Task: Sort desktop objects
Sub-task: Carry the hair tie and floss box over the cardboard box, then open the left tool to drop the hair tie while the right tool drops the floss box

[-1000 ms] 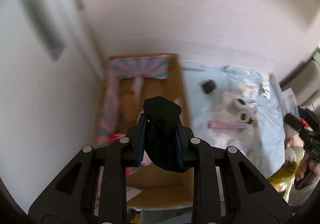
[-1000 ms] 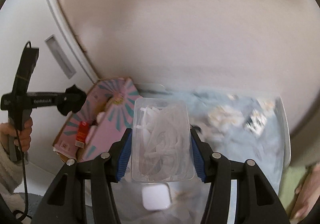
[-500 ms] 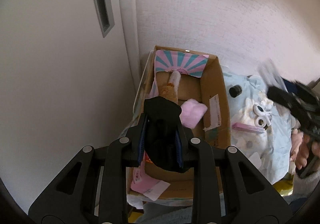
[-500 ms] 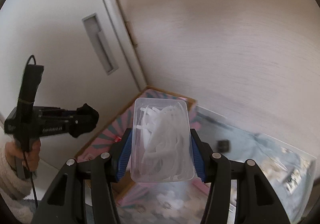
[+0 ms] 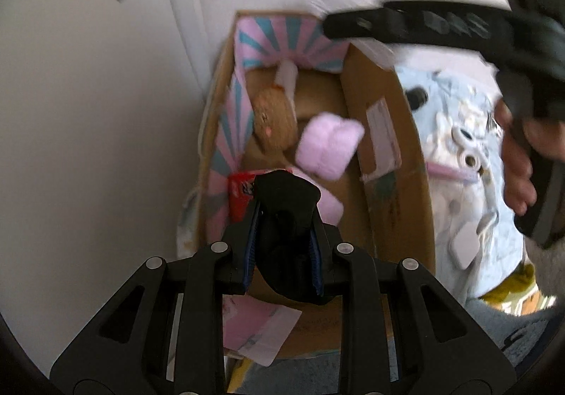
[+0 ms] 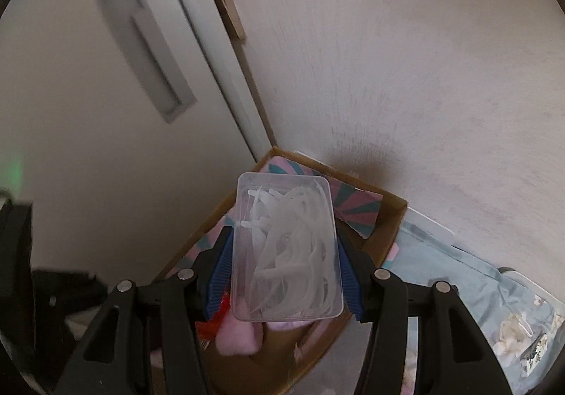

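Hovering over the cardboard box (image 5: 385, 133) (both jaws clamped): black object (image 5: 286, 229), clear case (image 6: 287, 253).

Soft, dim daylight; motion blur, perhaps; fisheye-warped edges.

Clear glossy plastic case (image 6: 287, 250); matt cardboard box (image 5: 392, 162).

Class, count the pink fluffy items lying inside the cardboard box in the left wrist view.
2. One pink fluffy item lies mid-box beside the brown plush; another lies nearer, partly behind the black object held in the left gripper. More may be hidden beneath.
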